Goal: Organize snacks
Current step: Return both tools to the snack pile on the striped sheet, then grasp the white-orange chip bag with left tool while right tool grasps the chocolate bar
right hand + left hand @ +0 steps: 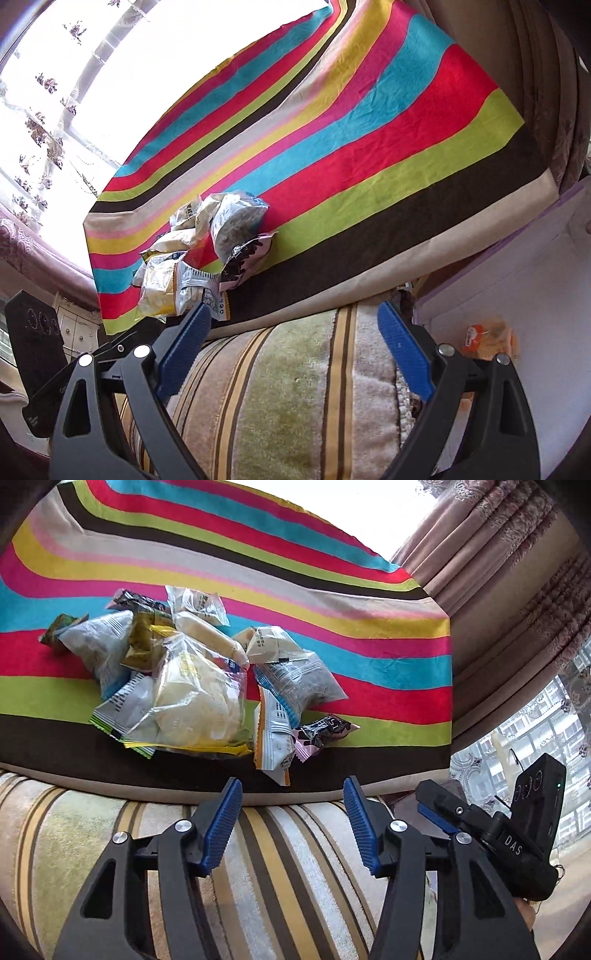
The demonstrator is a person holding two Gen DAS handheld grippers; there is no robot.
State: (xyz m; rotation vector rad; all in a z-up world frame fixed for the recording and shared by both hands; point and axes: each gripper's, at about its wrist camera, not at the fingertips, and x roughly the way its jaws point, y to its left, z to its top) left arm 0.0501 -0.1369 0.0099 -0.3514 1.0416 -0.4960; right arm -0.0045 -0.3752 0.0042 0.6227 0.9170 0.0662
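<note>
A heap of snack packets (192,679) lies on a bright striped cloth (351,602). It holds a big clear bag of pale crackers (199,701), a grey speckled packet (303,681), a white and orange packet (275,738) and a black and pink packet (325,731) at the near edge. My left gripper (292,782) hangs open just short of the cloth's near edge, nothing between its blue pads. In the right wrist view the heap (207,254) sits left of centre. My right gripper (294,306) stands wide open and empty; its left pad (184,339) overlaps the nearest packet in the picture.
A plush cushion with beige, green and brown stripes (277,867) lies under both grippers. A white box with a purple rim (517,266) stands at the right, an orange packet (487,336) inside it. Curtains (498,572) and a window flank the cloth.
</note>
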